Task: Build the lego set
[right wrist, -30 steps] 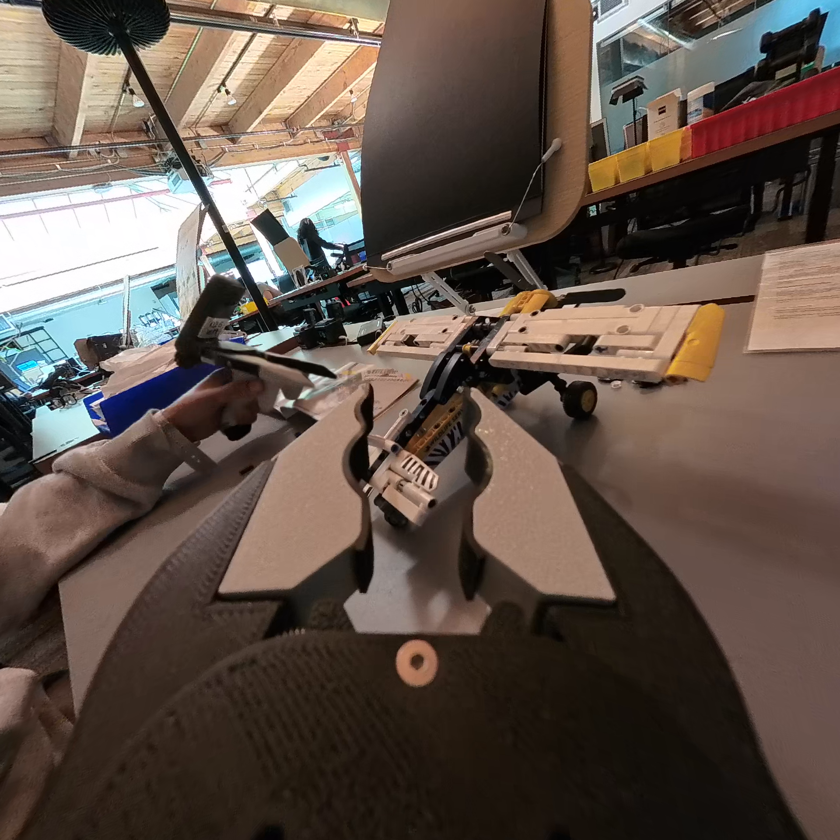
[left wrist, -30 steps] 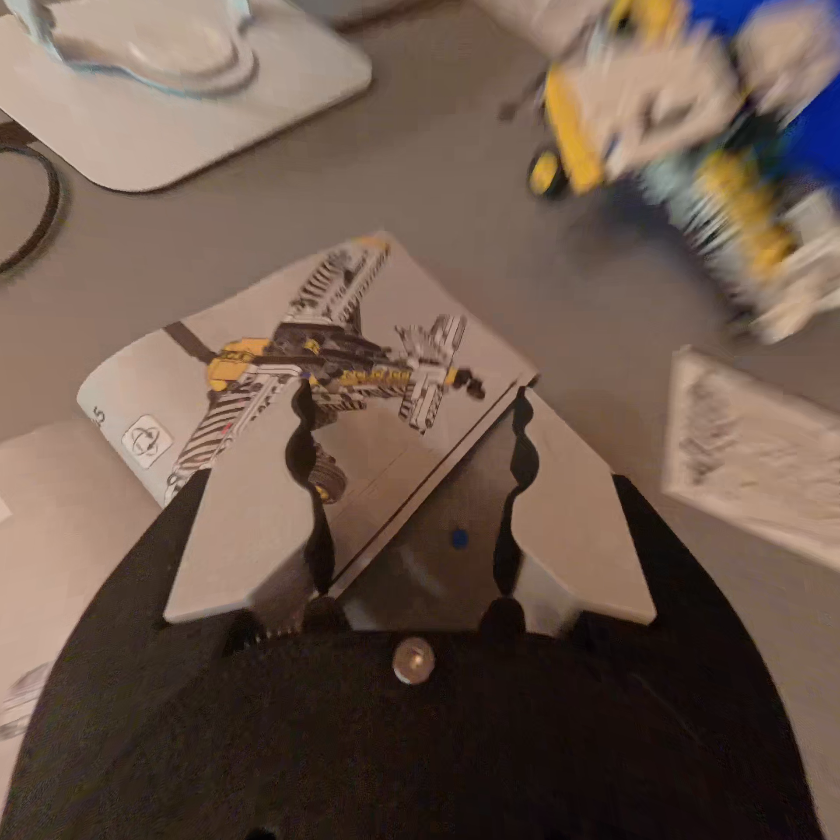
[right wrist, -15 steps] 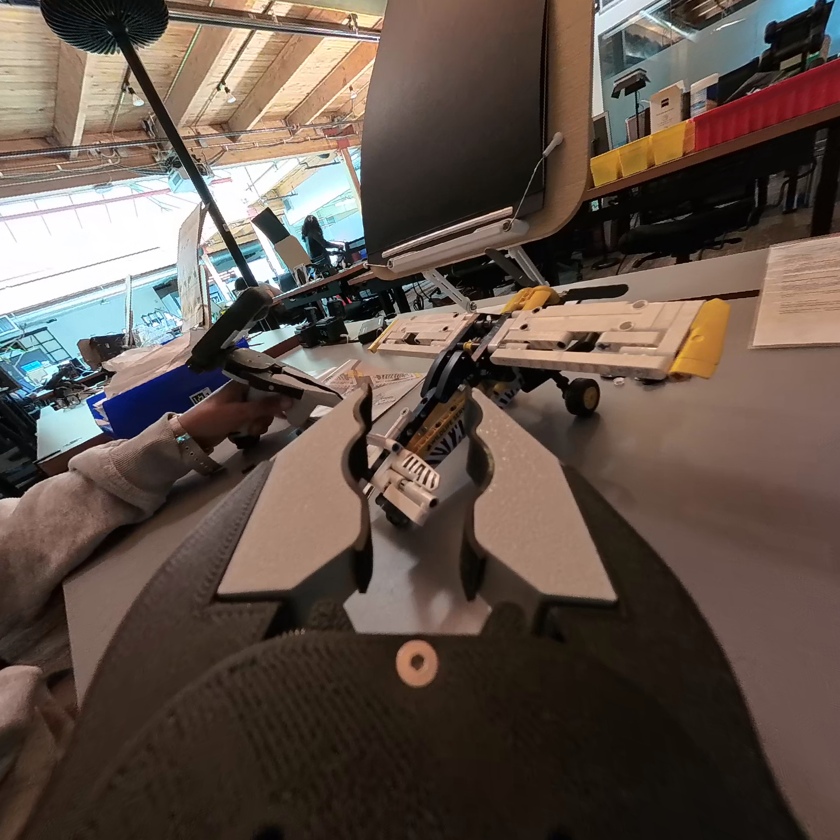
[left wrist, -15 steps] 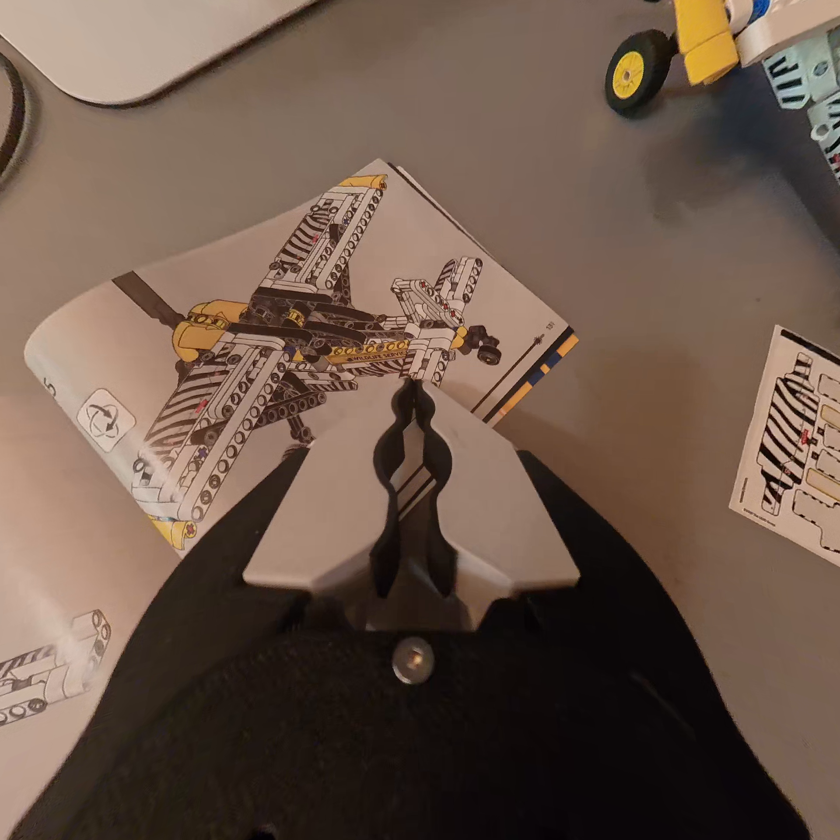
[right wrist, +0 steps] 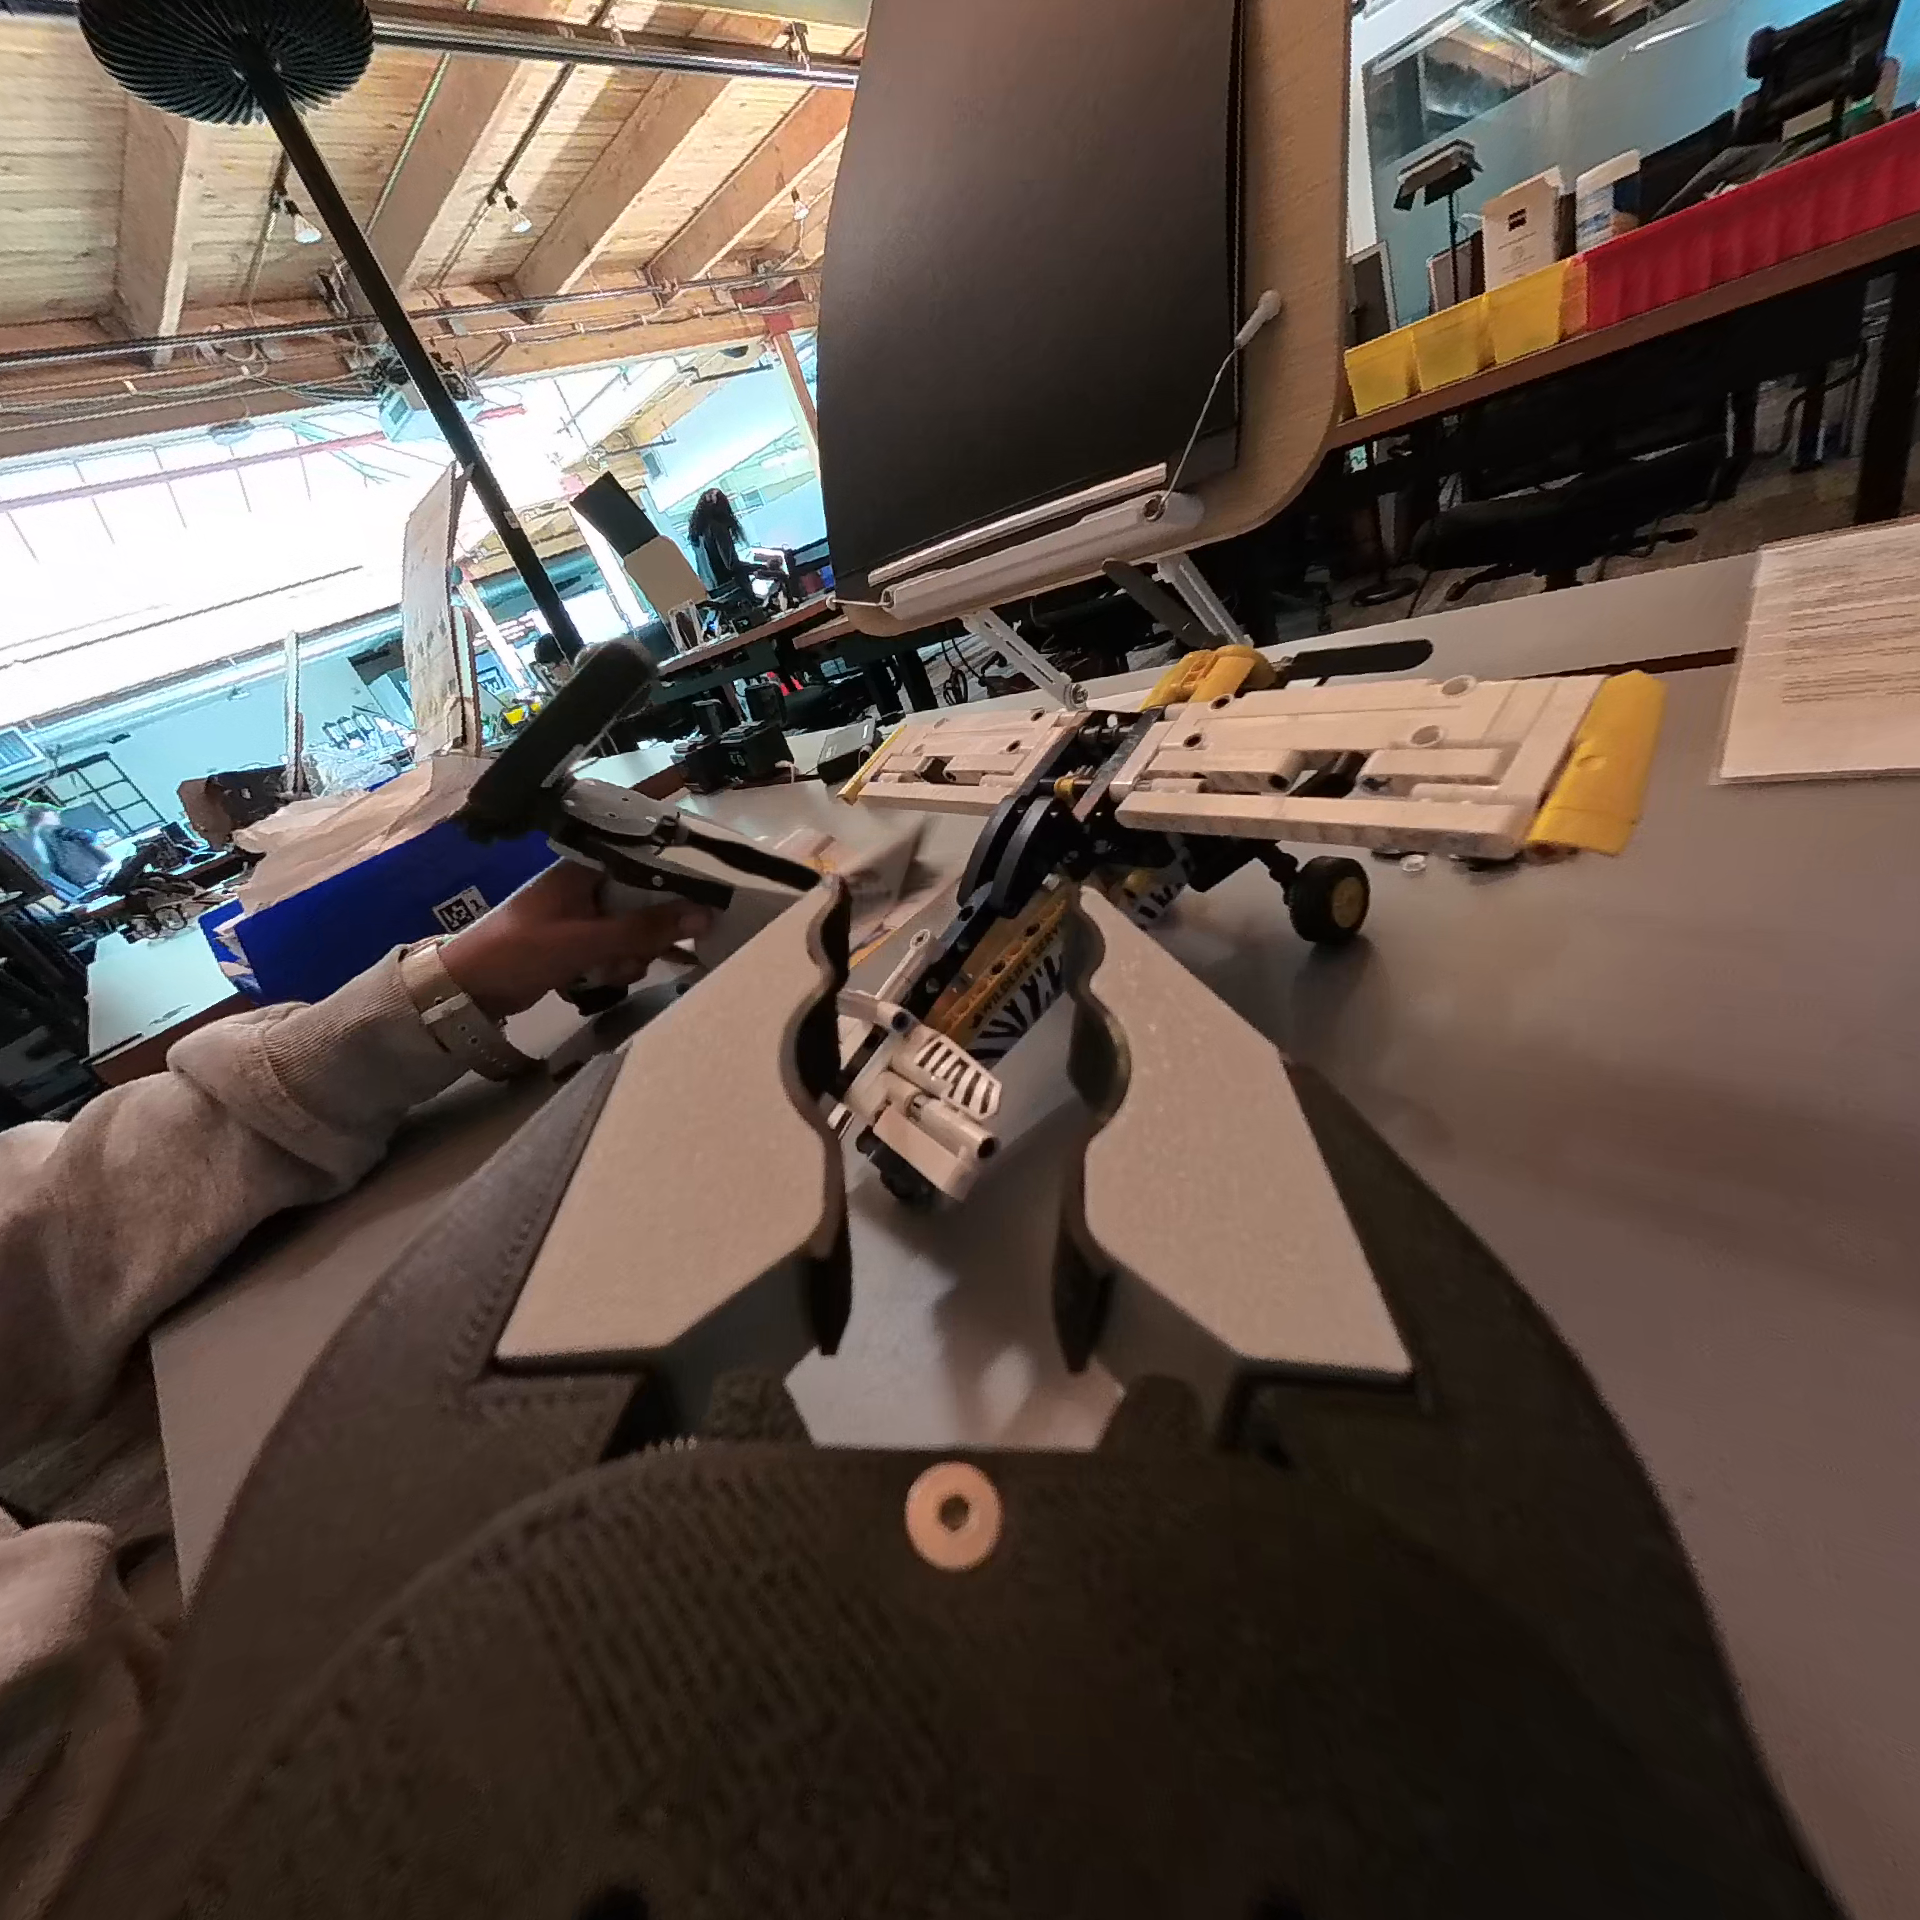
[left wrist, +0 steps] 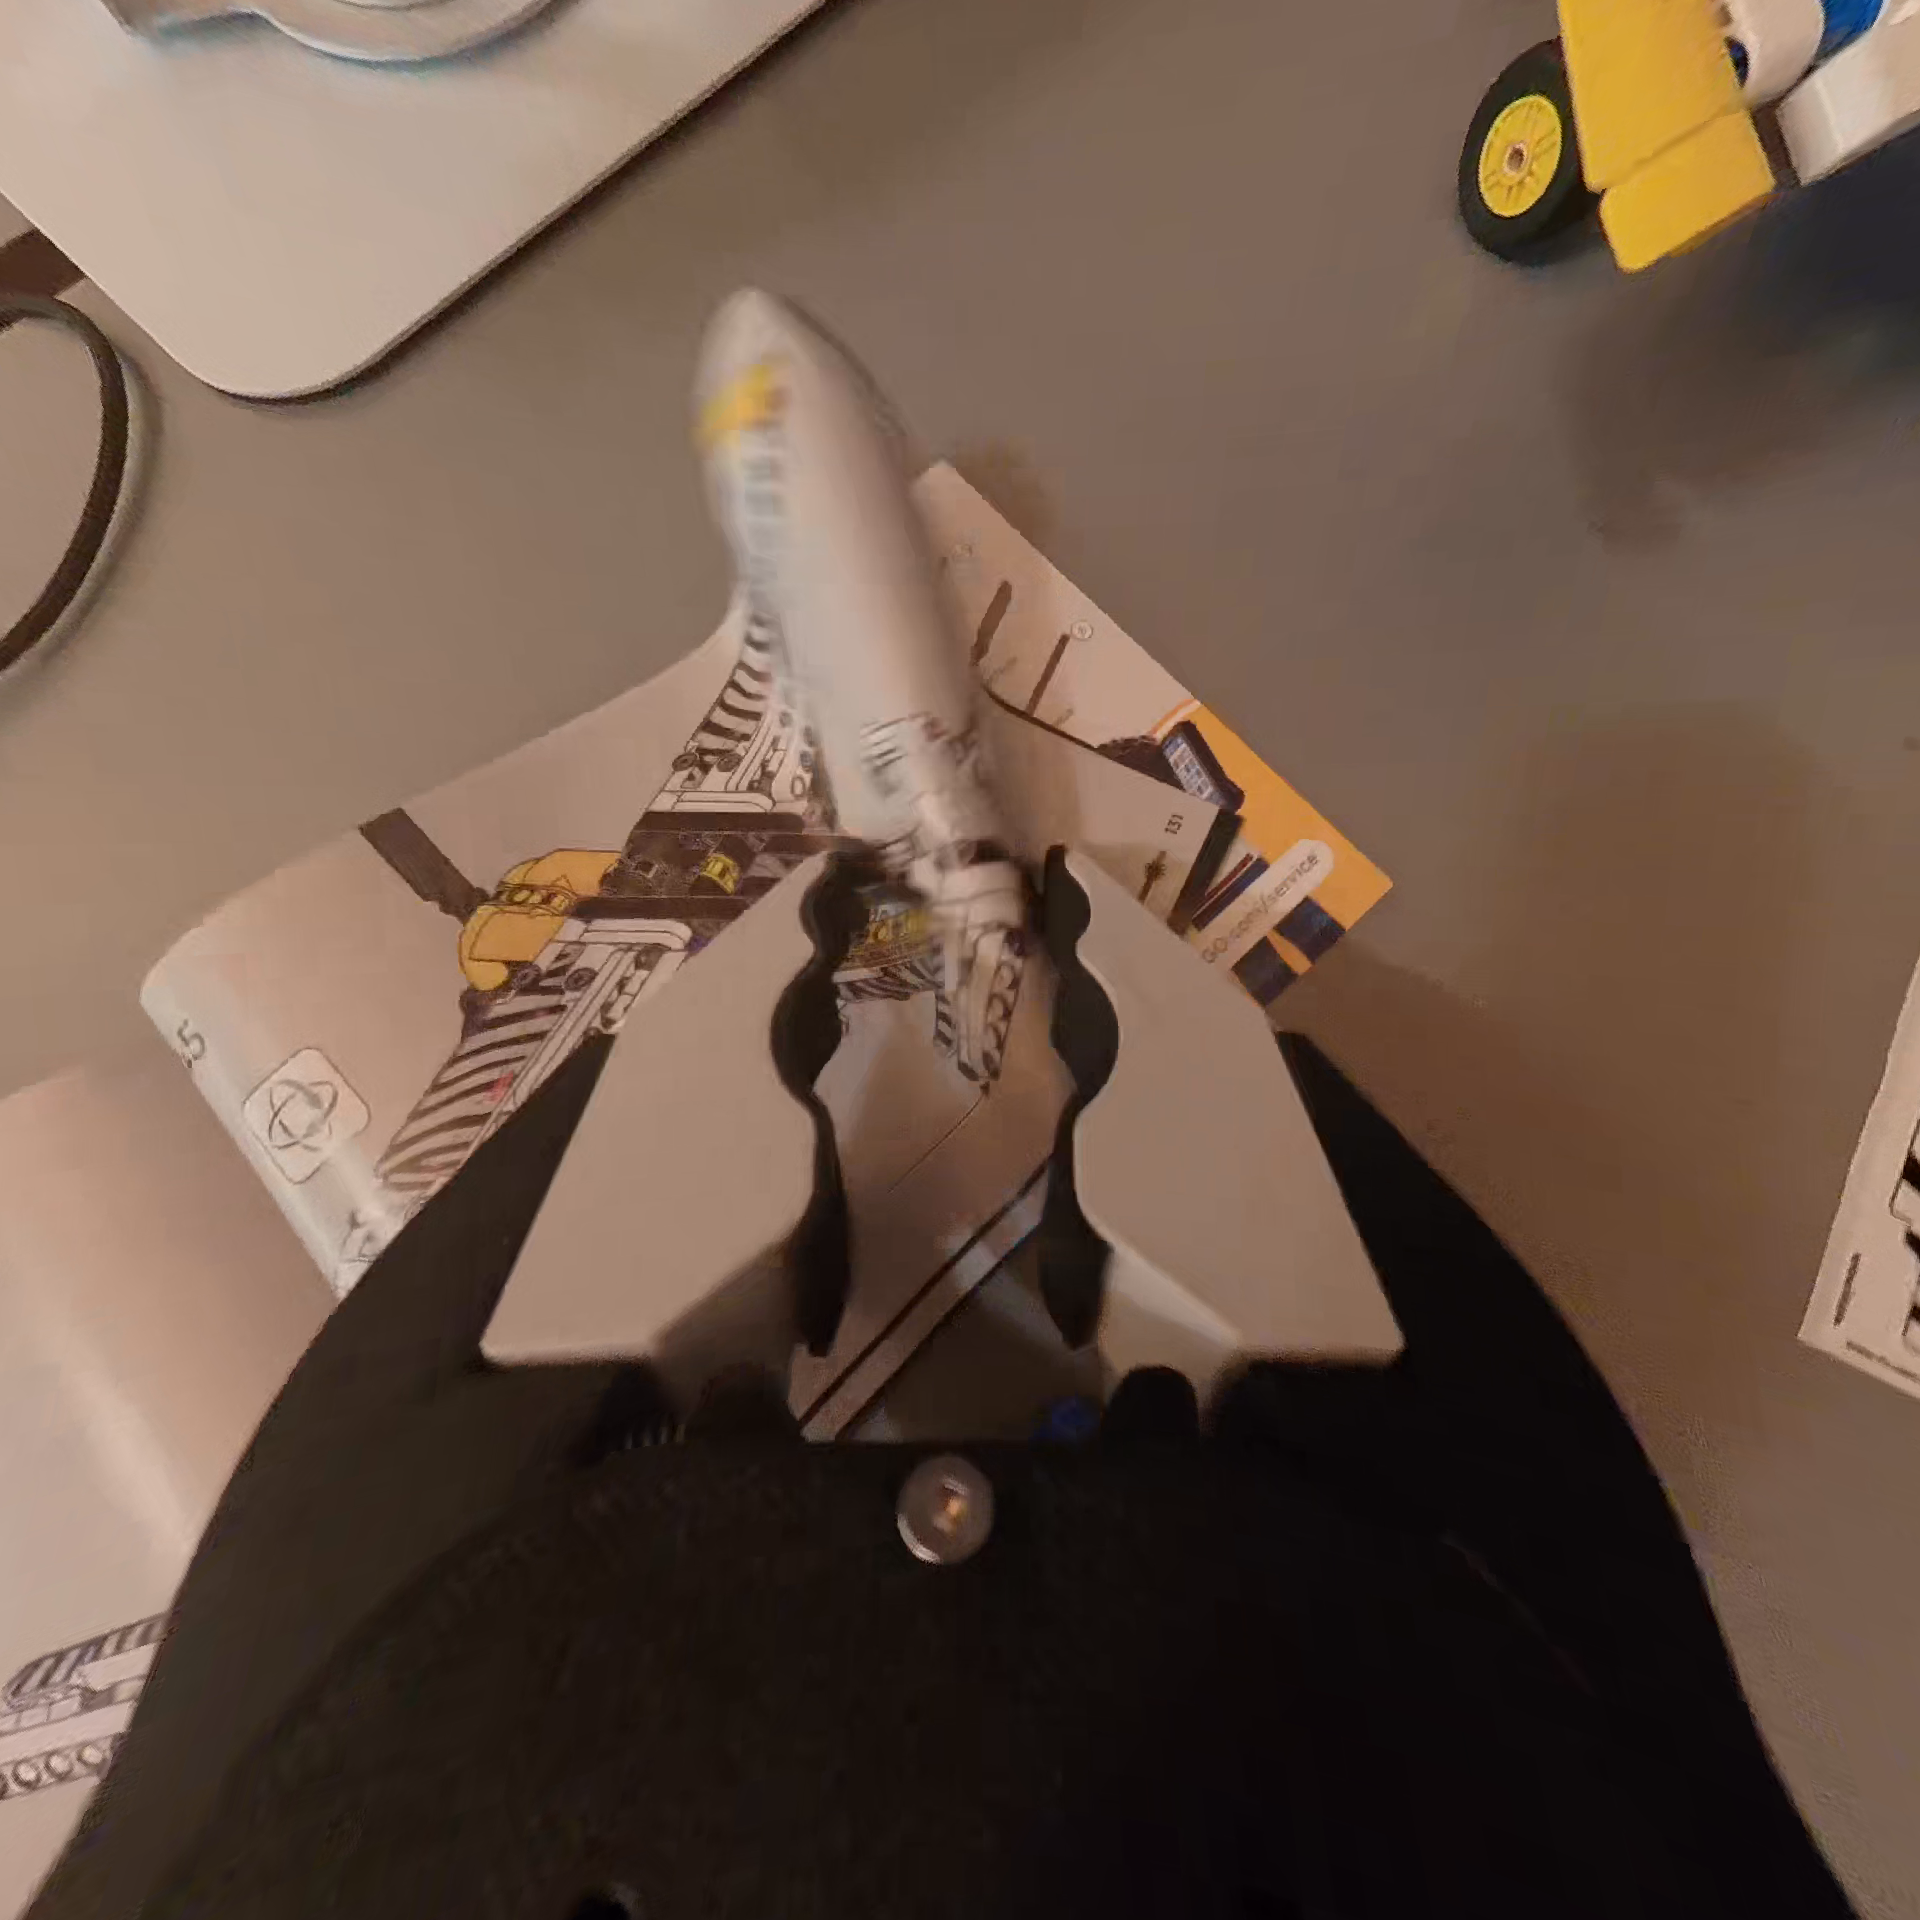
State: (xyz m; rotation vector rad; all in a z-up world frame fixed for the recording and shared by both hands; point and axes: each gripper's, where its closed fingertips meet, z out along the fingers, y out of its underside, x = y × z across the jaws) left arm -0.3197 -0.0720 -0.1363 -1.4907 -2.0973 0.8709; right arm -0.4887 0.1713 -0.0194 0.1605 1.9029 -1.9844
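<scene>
I see the Lego plane (right wrist: 1195,790) standing on its small black-and-yellow wheels on the grey table (right wrist: 1558,1143), in the middle of the right wrist view. Its wings are white beams with yellow tips, the fuselage is dark with yellow parts, and the white tail carries zebra-stripe stickers. That tail reaches in between the fingers of my right gripper (right wrist: 951,940), whose jaws stand apart and touch nothing.

In the left wrist view only a wheel and a yellow wing tip of the plane show, at the upper right. At centre lies the instruction booklet (left wrist: 436,997), open flat, with one page (left wrist: 831,582) curled up and blurred. My left gripper (left wrist: 940,883) hovers just over it, jaws apart; I think the page's lower edge sits between them, though blur hides any contact. A sticker sheet (left wrist: 1870,1247) lies at the right edge.
</scene>
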